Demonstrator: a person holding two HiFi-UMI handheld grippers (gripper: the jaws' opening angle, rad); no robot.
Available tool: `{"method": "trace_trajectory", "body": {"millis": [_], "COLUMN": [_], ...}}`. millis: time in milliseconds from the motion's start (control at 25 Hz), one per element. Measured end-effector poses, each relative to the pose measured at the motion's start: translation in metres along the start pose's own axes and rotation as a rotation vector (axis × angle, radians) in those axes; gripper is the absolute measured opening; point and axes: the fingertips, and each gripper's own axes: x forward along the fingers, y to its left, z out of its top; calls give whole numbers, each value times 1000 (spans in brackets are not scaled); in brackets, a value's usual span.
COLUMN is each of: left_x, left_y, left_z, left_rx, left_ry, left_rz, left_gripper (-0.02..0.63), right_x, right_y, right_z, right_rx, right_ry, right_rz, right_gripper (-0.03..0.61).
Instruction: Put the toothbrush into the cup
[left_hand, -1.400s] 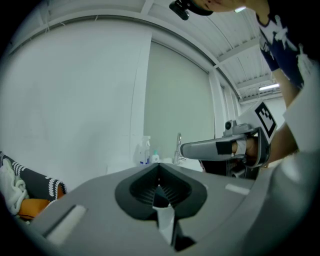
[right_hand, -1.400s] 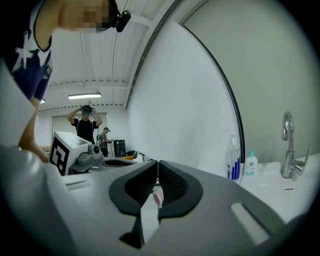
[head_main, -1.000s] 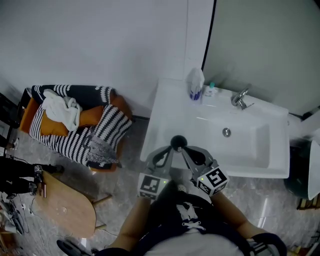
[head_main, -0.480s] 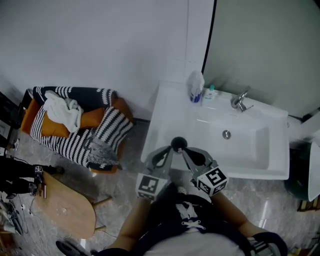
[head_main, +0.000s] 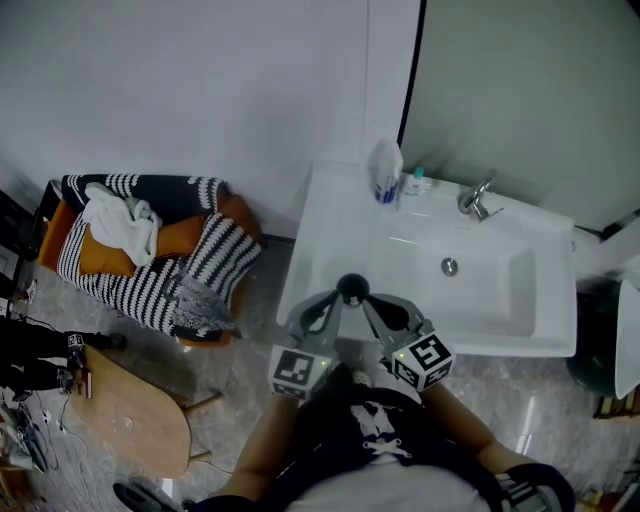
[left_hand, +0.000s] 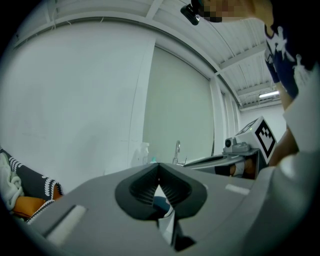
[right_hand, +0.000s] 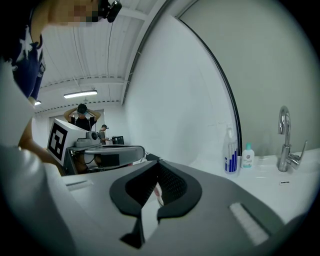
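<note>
Both grippers are held side by side in front of the person's body, just before the near rim of the white sink (head_main: 310, 230). The tips of my left gripper (head_main: 342, 294) and right gripper (head_main: 360, 294) touch each other. Each one's jaws are shut with nothing between them, as the left gripper view (left_hand: 159, 171) and right gripper view (right_hand: 159, 169) show. A tall clear container with blue sticks inside (head_main: 386, 172) (right_hand: 230, 155) stands at the sink's far left corner, well beyond the grippers. I cannot make out a separate toothbrush or cup.
A small bottle with a teal cap (head_main: 416, 181) (right_hand: 247, 155) and a chrome tap (head_main: 478, 197) (right_hand: 284, 140) stand at the sink's back. A striped armchair with cushions and a white cloth (head_main: 150, 245) is at the left, with a wooden table (head_main: 130, 410) below it.
</note>
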Motion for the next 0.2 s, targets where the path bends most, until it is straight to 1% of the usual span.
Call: {"method": "trace_trajectory", "body": {"millis": [200], "left_x": [1], "left_y": [4], "left_z": [2], "left_rx": [15], "left_ry": [-5], "left_rz": [2], "left_gripper": [0], "right_x": [0], "right_y": [2], "right_z": [0], "right_rx": [15], "right_ry": [12], "right_rz": [5], "right_gripper": [0]}}
